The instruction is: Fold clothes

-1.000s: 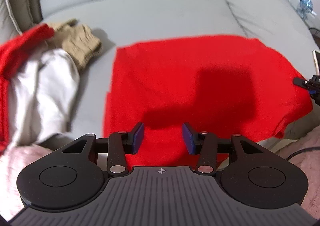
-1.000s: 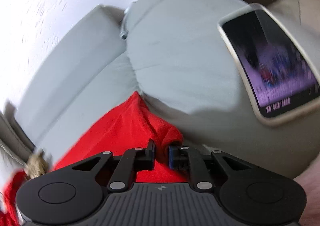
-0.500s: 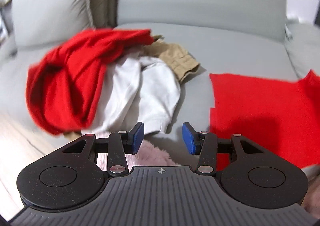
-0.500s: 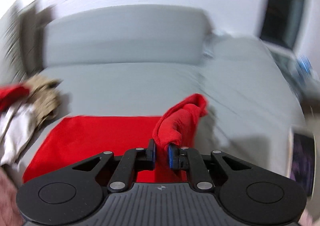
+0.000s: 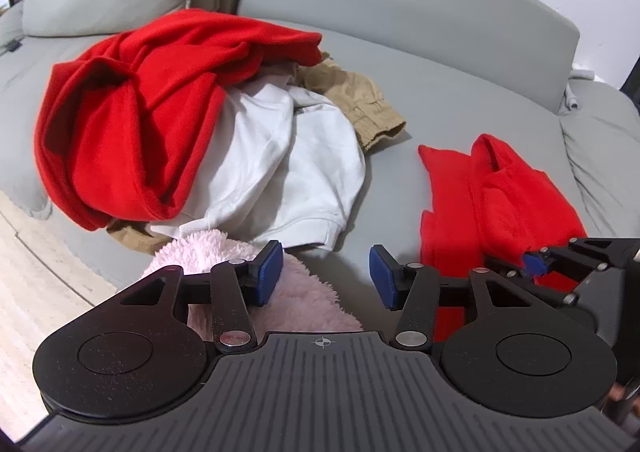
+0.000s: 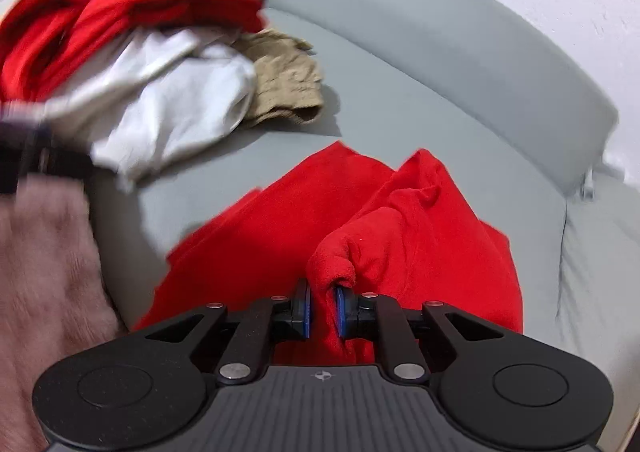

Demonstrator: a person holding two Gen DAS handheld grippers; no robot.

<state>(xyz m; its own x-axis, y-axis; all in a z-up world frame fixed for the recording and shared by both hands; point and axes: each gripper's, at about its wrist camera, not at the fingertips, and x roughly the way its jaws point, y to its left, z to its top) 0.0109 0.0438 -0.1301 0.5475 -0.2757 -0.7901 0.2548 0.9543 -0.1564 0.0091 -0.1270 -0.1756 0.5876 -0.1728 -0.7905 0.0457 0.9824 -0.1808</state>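
On sofa point(image 5: 440, 100), right gripper point(image 6: 322, 306) pinching red cloth point(image 6: 400, 236); left gripper point(image 5: 326, 276) spread, empty, widening

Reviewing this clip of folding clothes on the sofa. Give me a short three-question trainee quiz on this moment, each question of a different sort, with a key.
1. True or false: the right gripper is shut on a fold of the red garment.
2. Which piece in the unfolded pile lies on top? A) white garment B) red sweater C) tan garment
3. Fill in: the left gripper stands open and holds ____.

Key: 1 true; 2 B; 3 nothing. The left gripper's jaws have just been opening, with only the pink fleece below them.
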